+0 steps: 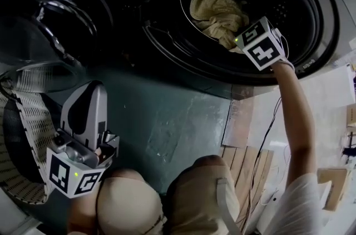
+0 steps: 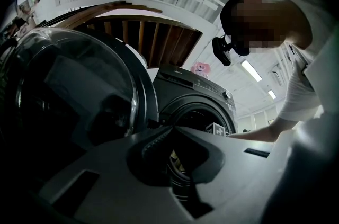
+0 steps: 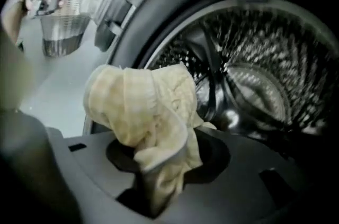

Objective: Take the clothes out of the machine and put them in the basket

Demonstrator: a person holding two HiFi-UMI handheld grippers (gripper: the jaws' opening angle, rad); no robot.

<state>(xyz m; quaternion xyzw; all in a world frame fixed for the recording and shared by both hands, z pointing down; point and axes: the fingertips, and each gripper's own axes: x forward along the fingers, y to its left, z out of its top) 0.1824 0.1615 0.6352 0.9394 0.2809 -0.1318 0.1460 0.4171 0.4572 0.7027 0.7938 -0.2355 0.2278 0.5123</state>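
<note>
A pale yellow cloth [image 1: 214,9] hangs bunched at the mouth of the dark washing machine drum [image 1: 300,17]. My right gripper [image 1: 232,42] is shut on its lower end. In the right gripper view the cloth [image 3: 143,106] rises from between the jaws of my right gripper [image 3: 164,151], in front of the perforated drum [image 3: 254,69]. My left gripper [image 1: 88,92] sits low at the left, above the white lattice basket [image 1: 28,117], jaws together and nothing in them. From my left gripper [image 2: 170,130] I look towards the machine's opening [image 2: 198,112].
The machine's round glass door [image 1: 55,0] stands open at the upper left, also filling the left of the left gripper view as the door [image 2: 69,96]. The person's knees [image 1: 161,200] are at the bottom. Wooden boards [image 1: 247,167] lie on the floor at the right.
</note>
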